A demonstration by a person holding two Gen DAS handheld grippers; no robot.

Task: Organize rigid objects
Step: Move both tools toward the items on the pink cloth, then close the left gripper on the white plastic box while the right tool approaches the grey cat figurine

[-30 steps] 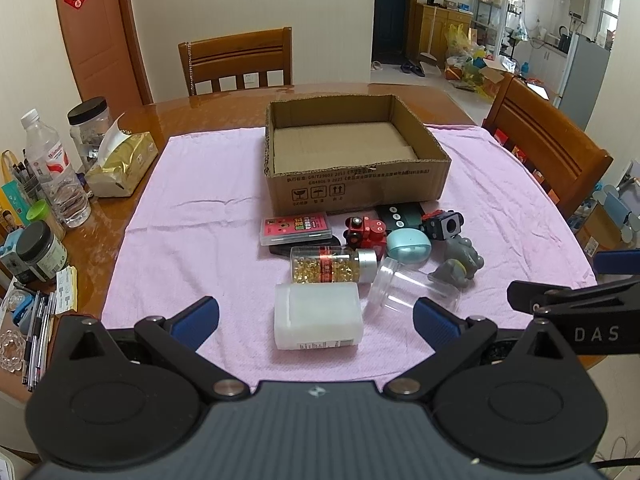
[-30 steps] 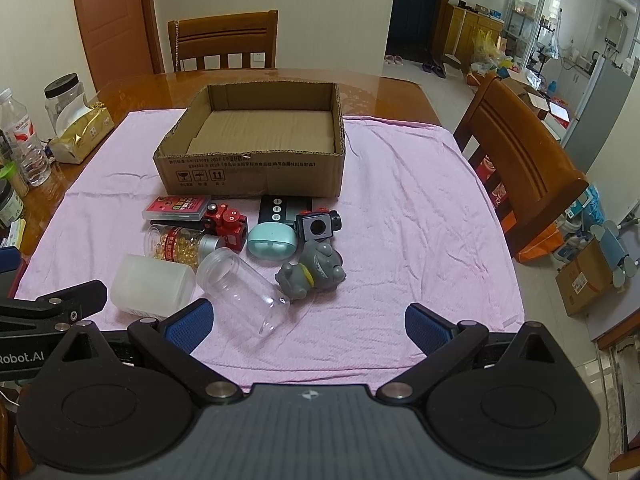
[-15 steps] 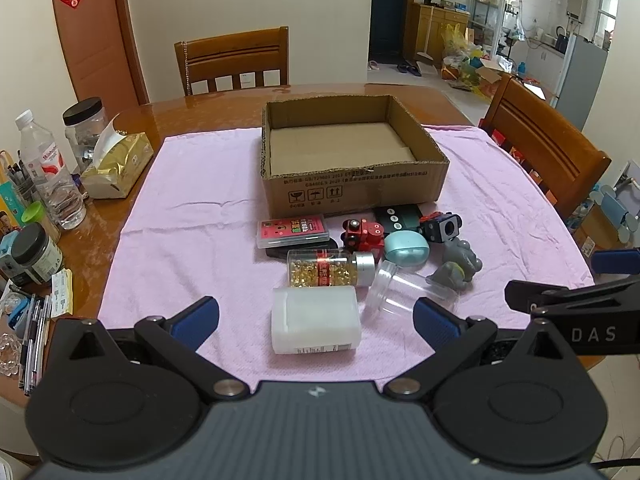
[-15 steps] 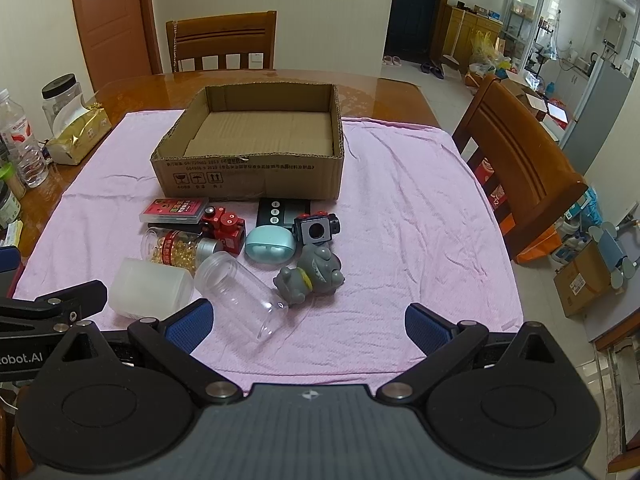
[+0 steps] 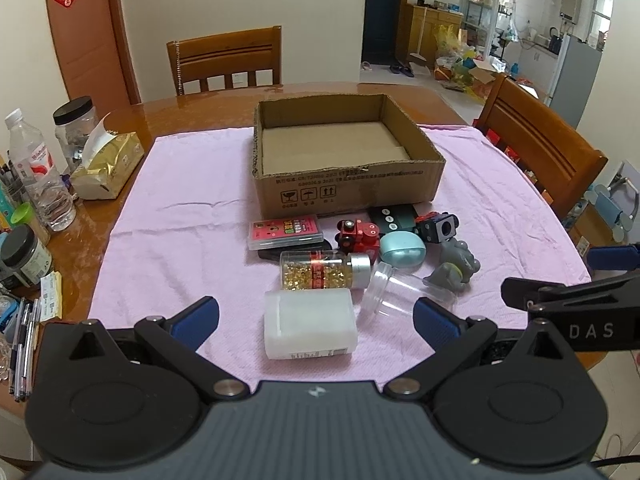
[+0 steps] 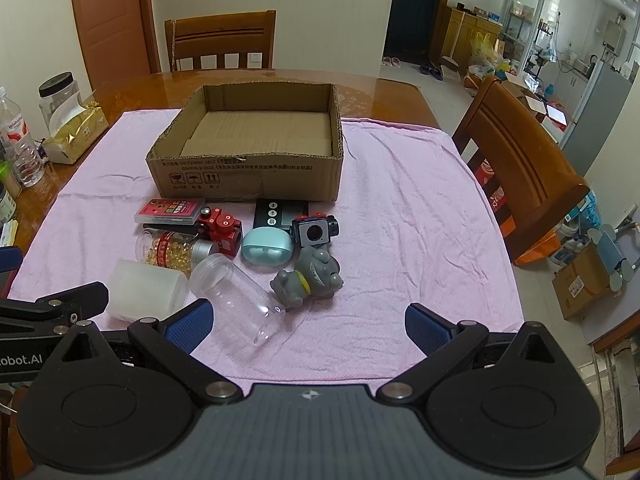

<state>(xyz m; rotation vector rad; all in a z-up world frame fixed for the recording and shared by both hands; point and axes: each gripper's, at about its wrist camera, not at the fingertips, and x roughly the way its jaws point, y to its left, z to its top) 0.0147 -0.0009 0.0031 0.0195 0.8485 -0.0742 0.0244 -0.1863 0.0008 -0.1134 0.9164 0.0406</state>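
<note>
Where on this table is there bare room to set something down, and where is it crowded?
The cardboard box is empty inside. The pink cloth lies bare right of the box and toys, and also on the left, toward the tissue pack. It is crowded just in front of the box, from the card case to the grey toy.

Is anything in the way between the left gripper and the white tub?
Nothing visible. The left gripper is open, and the white tub lies right between its fingers on the pink cloth, with no other thing in front.
</note>
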